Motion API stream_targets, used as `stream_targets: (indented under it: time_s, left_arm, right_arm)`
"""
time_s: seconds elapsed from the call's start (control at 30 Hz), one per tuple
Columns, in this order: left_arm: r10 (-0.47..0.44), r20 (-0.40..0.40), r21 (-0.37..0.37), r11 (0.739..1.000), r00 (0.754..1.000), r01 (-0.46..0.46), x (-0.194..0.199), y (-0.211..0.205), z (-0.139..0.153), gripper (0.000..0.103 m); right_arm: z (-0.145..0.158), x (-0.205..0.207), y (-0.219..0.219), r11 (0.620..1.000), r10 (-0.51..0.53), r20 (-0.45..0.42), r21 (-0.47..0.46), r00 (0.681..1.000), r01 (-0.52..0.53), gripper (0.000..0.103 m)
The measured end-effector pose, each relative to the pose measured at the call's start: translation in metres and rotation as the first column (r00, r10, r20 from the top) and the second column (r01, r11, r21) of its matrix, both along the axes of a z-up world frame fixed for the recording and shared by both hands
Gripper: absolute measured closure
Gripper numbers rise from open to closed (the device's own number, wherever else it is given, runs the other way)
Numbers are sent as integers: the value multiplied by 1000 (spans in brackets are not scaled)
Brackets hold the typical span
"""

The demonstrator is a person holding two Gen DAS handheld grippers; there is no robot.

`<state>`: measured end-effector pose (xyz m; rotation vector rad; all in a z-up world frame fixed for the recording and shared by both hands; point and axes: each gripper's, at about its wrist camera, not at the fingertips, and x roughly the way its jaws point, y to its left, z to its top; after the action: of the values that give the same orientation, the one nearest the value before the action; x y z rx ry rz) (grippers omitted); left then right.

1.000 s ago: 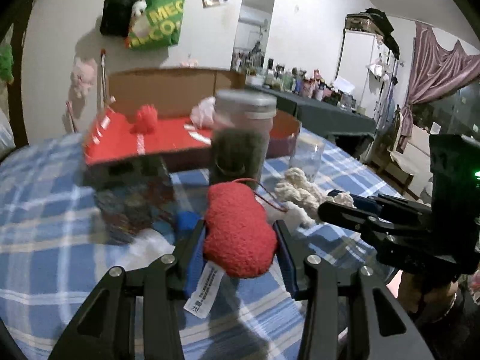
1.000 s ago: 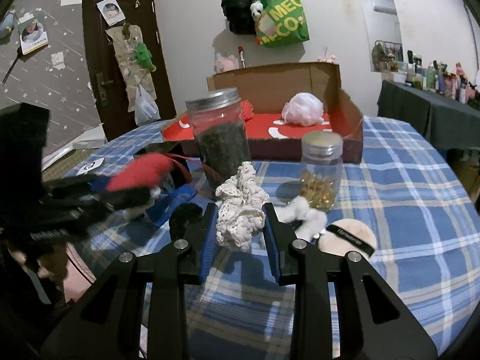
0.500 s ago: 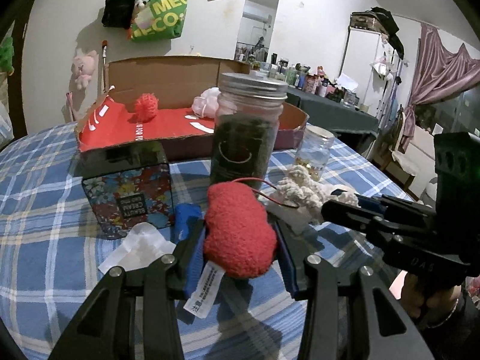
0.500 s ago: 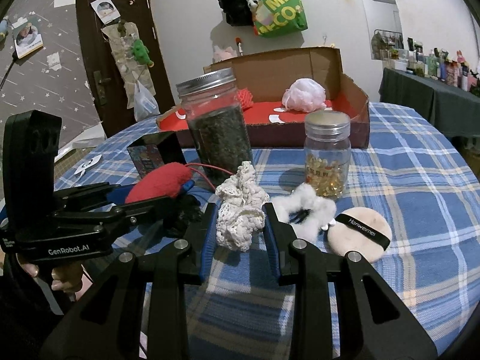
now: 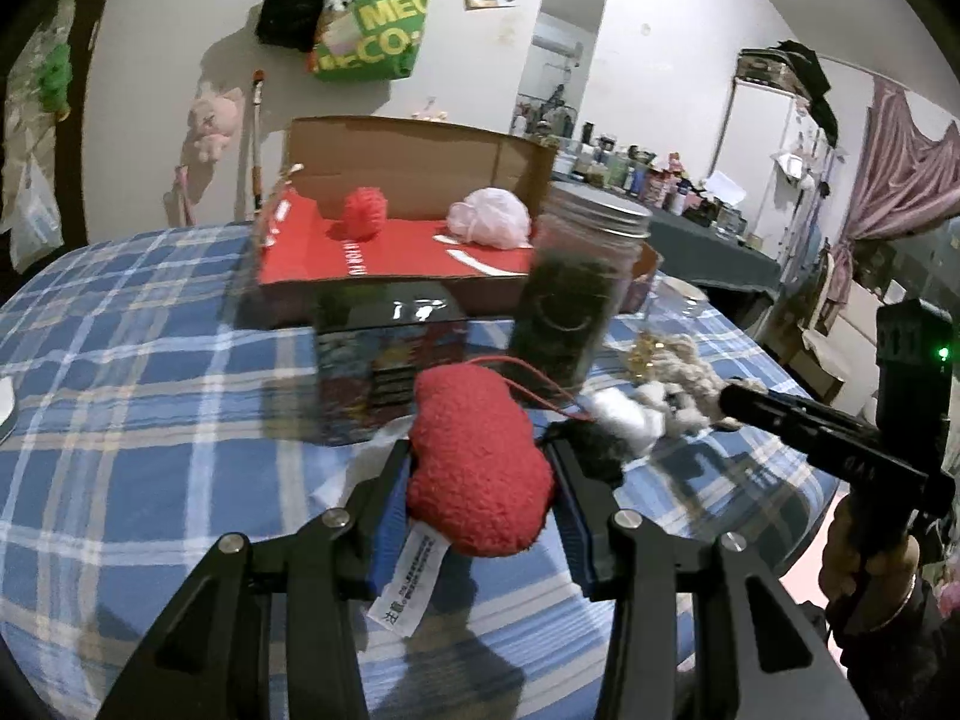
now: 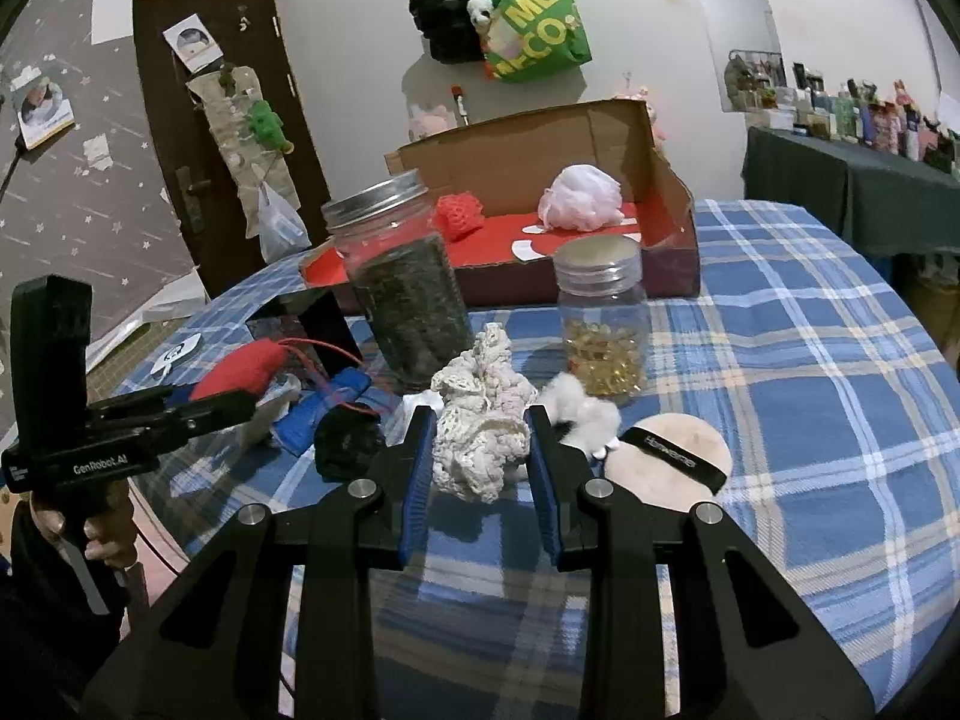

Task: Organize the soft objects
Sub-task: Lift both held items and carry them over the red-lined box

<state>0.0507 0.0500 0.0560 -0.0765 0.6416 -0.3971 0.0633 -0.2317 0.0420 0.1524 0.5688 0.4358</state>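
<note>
Presently the left gripper (image 5: pixel 480 474) is clamped on a red fuzzy plush pouch (image 5: pixel 477 468); the right gripper (image 6: pixel 480 450) is clamped on a cream crocheted bundle (image 6: pixel 480 420). Risk: the tall dark-filled glass jar (image 6: pixel 402 294) at twelve o'clock may be toppled en route to the red-lined cardboard box (image 6: pixel 672 204).

home | plaid tablecloth (image 6: pixel 810 324) | tote bag (image 6: pixel 534 30) on wall | curtain (image 5: pixel 900 180)

Red plush (image 5: pixel 477 468) held aloft, cream crochet bundle (image 6: pixel 480 420) gripped

Both wrist views sit low and close over the plaid table (image 5: pixel 150 360), facing the cardboard box (image 6: pixel 600 138) they share.
</note>
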Motion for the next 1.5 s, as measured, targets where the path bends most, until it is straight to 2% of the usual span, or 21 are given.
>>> stream_targets:
  time_s: [0.37,0.63,1.07,1.27,1.5]
  left_arm:
    - [97,-36,-18,995,995,-98,1,52,-3,57]
    - [122,-51,-19,992,991,-123,8,74,-3,57]
    - [39,-55,31,999,998,-38,56,92,-3,57]
    - [-27,-50,34,999,998,29,79,93,0,57]
    - [-88,-43,1,996,995,88,100,96,12,57]
  right_arm:
    - [-3,1,-34,998,-48,-45,37,998,49,75]
    - [1,3,-55,995,-87,-52,45,995,89,75]
    - [6,35,-87,995,-97,-86,1,992,97,75]
    - [11,65,-95,999,-33,-115,32,993,37,75]
    - [19,102,-99,997,44,-139,73,989,-34,75]
